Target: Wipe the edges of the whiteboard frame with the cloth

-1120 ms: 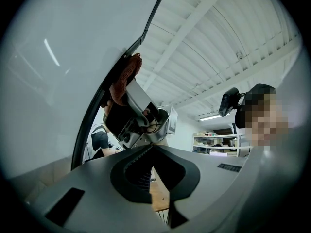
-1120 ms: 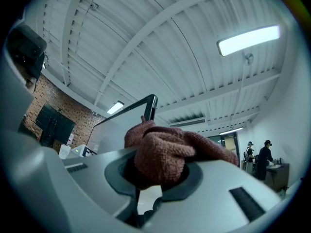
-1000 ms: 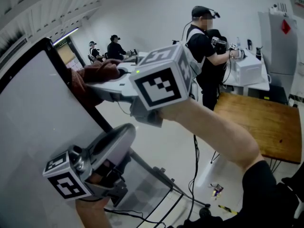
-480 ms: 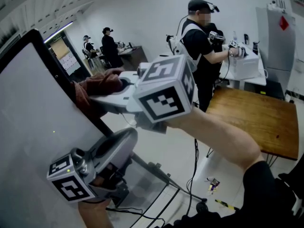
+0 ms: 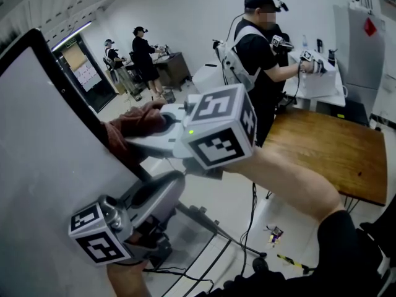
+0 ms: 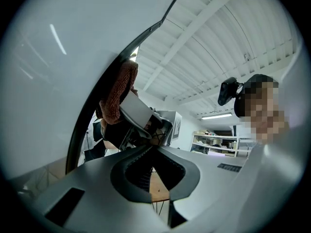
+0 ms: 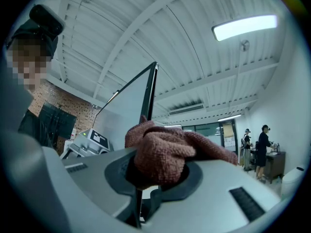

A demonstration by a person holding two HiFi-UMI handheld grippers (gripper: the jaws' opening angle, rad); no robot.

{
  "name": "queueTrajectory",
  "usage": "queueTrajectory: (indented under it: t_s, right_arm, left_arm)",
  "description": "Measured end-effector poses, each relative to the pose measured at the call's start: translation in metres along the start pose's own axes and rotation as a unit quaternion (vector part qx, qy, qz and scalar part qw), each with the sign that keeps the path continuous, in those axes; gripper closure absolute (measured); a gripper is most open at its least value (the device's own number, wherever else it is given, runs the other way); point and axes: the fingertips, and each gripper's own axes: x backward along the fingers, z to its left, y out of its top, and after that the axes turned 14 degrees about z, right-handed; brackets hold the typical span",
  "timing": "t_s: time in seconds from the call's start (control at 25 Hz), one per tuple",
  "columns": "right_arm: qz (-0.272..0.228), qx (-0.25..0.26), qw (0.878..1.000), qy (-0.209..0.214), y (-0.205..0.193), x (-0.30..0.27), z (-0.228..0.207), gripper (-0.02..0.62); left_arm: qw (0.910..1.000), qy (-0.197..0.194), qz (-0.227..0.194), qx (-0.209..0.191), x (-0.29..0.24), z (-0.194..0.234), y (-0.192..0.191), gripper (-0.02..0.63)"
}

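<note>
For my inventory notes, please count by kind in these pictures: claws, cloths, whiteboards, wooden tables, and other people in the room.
Claws: 2 (left claw, right claw)
Cloths: 1 (reddish-brown cloth, held in the right claw)
Whiteboards: 1 (whiteboard)
Wooden tables: 1 (wooden table)
Other people: 3 (near person, two far people)
Total: 8

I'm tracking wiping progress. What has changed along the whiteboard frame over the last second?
The right gripper, shut on the cloth, has slid down the right edge of the whiteboard frame, farther from its top corner. Nothing was picked up or let go. The cloth stays pressed on the frame, and the left gripper stays low beside the board, jaws together and empty.
</note>
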Motion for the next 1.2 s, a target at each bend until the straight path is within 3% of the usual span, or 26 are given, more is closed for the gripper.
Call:
queueTrajectory:
  t_s: [0.6, 1.2]
  right_arm:
    - [0.028, -0.029, 0.999, 0.018, -0.059, 0.001, 0.007, 0.520]
    - [0.041, -0.059, 0.997, 0.032, -0.078, -0.007, 0.001, 0.520]
  left_arm:
    - [0.9994, -0.001, 0.003, 0.035, -0.015, 0.015, -0.045, 0.619]
    - [0.9986, -0.003, 0.022, 0.049, -0.021, 0.023, -0.052, 0.619]
